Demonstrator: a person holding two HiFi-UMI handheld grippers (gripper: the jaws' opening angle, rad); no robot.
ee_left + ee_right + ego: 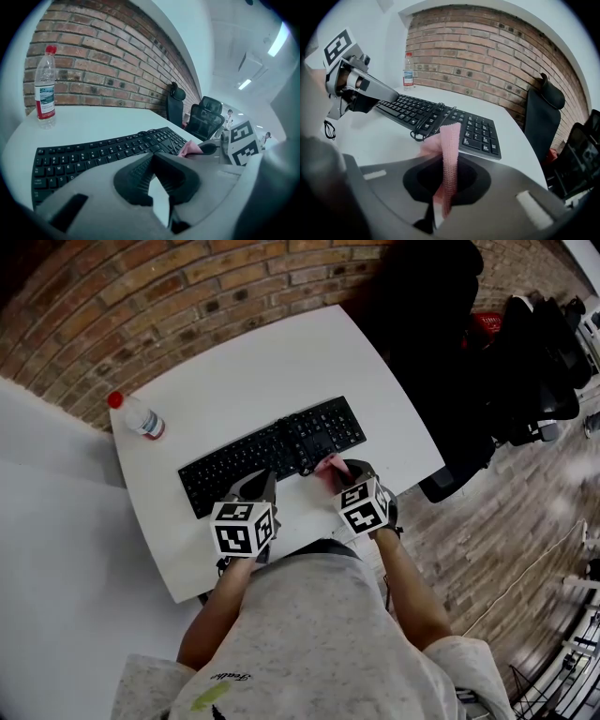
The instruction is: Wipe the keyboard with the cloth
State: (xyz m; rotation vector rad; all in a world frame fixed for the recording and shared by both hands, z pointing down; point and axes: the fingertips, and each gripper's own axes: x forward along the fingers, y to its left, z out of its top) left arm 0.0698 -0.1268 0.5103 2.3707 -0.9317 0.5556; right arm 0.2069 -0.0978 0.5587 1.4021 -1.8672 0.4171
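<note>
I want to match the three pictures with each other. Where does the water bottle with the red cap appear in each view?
Head view: the water bottle is at the left, near the table's far left corner, past the keyboard.
Left gripper view: the water bottle stands upper left, before the brick wall.
Right gripper view: the water bottle is small, left of top centre.
Shared landmark: the keyboard; the bottle stands beyond one end of it.

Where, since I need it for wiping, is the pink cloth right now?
The pink cloth is pinched in the right gripper, just at the near side of the keyboard, toward its right half.
</note>
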